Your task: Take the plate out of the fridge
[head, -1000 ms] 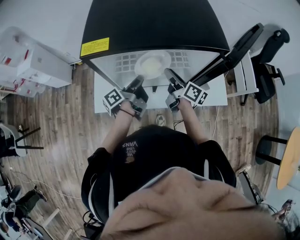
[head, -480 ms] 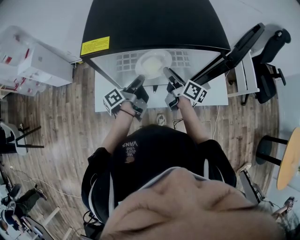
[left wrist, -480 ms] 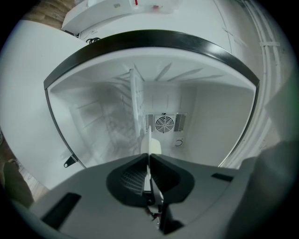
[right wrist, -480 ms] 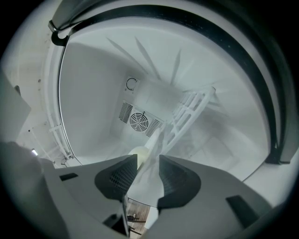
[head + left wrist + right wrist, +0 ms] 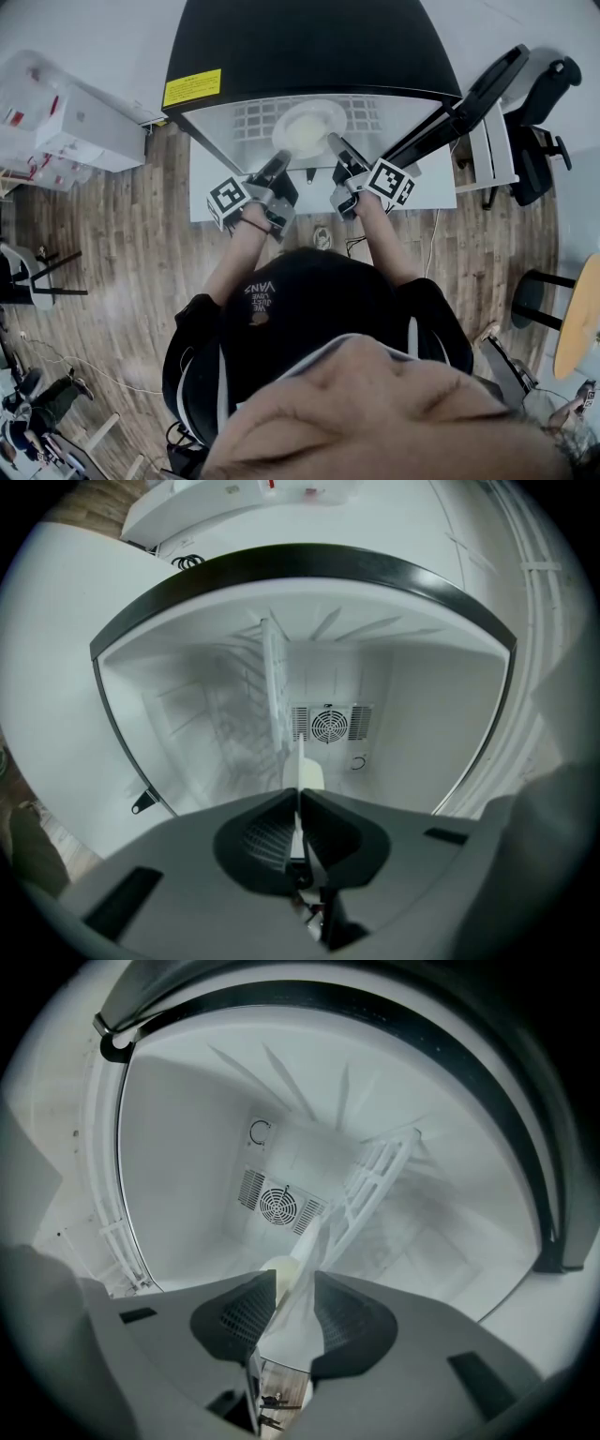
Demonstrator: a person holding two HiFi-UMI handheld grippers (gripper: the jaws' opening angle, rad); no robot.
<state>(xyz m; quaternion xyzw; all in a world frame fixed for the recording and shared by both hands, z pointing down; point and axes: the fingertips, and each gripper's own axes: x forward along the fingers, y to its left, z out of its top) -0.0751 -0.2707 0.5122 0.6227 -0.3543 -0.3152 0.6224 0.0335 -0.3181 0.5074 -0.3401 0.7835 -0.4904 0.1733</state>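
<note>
The open fridge (image 5: 300, 47) filled the upper centre of the head view, with the plate (image 5: 307, 128) inside it. My 2 tools flanked the plate from below: the left gripper (image 5: 277, 165) was pinched on its lower-left rim and the right gripper (image 5: 335, 147) clamped on its lower-right rim.

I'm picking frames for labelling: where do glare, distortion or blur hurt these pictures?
Head view: the lit inside of the black-topped white fridge washes out, so the pale round plate barely stands out. Left gripper view: fisheye bows the fridge's dark rim into an arc, and the corners go black. Right gripper view: same bowing, and the plate, edge-on between the jaws, looks soft.
</note>
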